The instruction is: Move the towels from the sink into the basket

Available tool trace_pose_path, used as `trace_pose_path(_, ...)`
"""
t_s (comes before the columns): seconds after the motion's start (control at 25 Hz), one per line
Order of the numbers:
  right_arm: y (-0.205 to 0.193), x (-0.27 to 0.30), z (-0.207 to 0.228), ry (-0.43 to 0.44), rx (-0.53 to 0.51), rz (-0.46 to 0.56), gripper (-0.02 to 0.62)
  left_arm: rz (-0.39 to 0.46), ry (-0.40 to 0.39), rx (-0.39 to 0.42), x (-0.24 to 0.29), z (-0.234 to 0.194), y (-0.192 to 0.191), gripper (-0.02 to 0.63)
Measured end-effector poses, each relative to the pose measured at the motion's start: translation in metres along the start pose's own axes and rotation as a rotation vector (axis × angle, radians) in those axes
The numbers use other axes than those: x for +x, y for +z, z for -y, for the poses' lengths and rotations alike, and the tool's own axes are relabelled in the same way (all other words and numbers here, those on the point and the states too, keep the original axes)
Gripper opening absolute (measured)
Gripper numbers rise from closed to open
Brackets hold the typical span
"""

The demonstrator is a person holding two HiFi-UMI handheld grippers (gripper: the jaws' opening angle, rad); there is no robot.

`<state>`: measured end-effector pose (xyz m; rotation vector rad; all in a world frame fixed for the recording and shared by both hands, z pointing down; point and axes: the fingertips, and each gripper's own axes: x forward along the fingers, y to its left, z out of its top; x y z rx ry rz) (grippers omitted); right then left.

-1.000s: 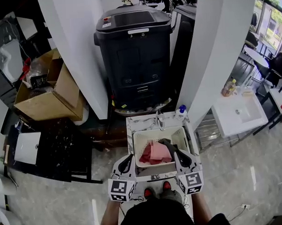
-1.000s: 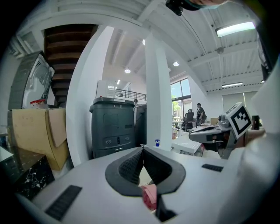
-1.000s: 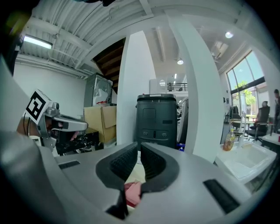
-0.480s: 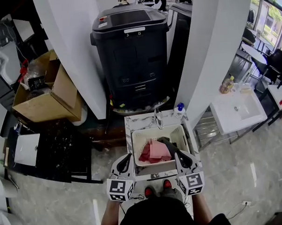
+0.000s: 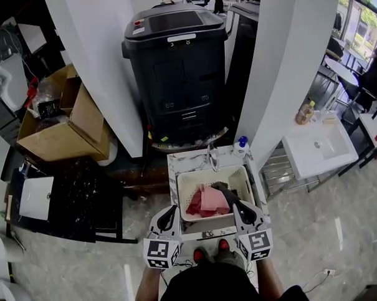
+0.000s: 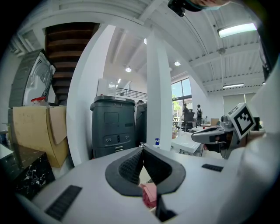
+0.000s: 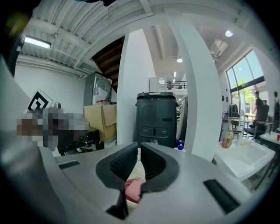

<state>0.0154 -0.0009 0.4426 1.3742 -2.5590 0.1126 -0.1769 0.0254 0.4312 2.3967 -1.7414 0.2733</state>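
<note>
The towels point(image 5: 206, 202), pink, red and one dark, are seen heaped in the basket point(image 5: 204, 223). The basket stands towards the near edge of the worktop point(image 5: 180, 163), with the tap point(image 5: 212, 159) at the far edge. No towel is seen outside the basket. The left gripper point(image 5: 172, 211) is held at its near-left corner and the right gripper point(image 5: 236, 206) at its near-right corner. Both jaws are closed on nothing, the right showing a slight gap. The transfer is judged complete or nearly so. Any further towel would call for the jaws to be opened first.
</note>
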Motion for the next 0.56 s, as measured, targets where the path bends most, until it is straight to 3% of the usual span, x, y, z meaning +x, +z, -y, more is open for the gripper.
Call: trace_pose_path(0.56,-0.0068,-0.0006,-0.0024,0.012,-0.004,-0.018,0.046,-0.011,0.002,-0.003,-0.0005,0.0045,-0.0048,0.008)
